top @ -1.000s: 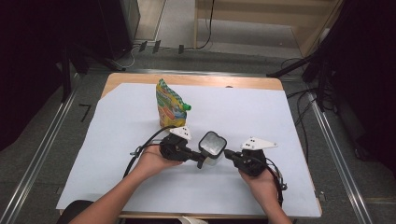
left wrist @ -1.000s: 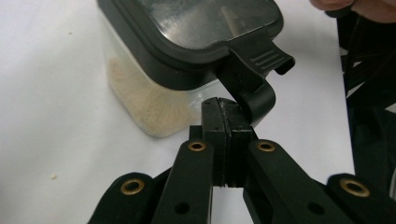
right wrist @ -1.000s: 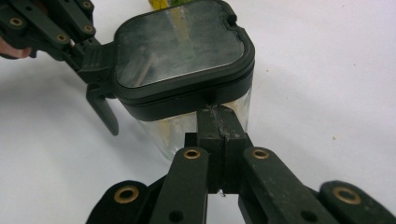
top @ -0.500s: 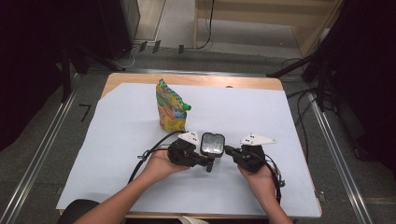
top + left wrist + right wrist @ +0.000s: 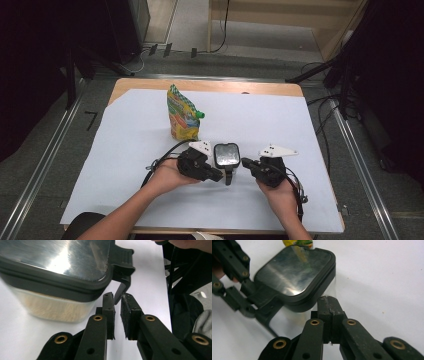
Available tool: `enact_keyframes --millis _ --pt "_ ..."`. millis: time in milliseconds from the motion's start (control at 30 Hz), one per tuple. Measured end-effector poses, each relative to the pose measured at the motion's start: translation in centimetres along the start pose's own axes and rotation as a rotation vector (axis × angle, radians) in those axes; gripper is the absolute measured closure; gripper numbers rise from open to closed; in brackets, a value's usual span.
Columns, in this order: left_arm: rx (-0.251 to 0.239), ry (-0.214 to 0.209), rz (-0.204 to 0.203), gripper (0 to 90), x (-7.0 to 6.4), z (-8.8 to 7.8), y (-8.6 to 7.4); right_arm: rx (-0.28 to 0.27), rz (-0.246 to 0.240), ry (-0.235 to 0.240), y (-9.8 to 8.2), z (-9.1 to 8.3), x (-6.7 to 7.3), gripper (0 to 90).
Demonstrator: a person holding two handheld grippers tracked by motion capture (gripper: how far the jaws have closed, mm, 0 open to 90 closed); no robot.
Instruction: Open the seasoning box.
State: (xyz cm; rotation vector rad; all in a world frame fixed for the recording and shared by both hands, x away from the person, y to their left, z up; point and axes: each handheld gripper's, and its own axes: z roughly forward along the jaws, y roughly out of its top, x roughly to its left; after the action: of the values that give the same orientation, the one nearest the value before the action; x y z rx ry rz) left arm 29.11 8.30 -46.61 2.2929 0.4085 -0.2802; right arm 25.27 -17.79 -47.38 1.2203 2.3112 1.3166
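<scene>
A clear box with a black-rimmed glossy lid (image 5: 226, 155) stands on the white sheet between my two grippers. My left gripper (image 5: 222, 177) is at the box's near side, where a black latch (image 5: 122, 288) hangs from the lid (image 5: 62, 260). Its jaws have just been opening: a narrow gap shows between the pads (image 5: 109, 312), and the latch tip sits just beyond them, not pressed. My right gripper (image 5: 329, 300) is shut, pads together, with its tips against the box's clear wall under the lid rim (image 5: 294, 272). The right gripper (image 5: 246, 163) comes in from the box's right.
A colourful snack pouch with a green cap (image 5: 182, 116) stands upright behind the box, to its left. The white sheet (image 5: 300, 130) covers a wooden table (image 5: 210, 85). Cables trail from both grippers toward the table's front edge.
My left gripper has shifted a little to the right, from the box's left side to its near-side latch. The box and my right gripper have stayed put.
</scene>
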Motion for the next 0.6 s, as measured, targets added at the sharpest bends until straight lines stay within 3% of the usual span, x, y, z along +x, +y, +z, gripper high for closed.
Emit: enact_keyframes --millis 200,500,600 --pt "-0.017 0.005 0.009 67.7 0.5 -1.5 -0.3 0.002 -0.017 0.003 -0.3 -1.3 1.1 90.0" --pt "-0.061 0.041 0.030 55.1 1.4 -2.9 -0.8 0.018 -0.029 0.058 -0.9 -1.8 3.7 90.0" --pt "-0.053 0.064 0.036 49.7 1.7 -2.9 -0.8 0.017 -0.047 0.077 -1.1 -1.9 4.1 90.0"
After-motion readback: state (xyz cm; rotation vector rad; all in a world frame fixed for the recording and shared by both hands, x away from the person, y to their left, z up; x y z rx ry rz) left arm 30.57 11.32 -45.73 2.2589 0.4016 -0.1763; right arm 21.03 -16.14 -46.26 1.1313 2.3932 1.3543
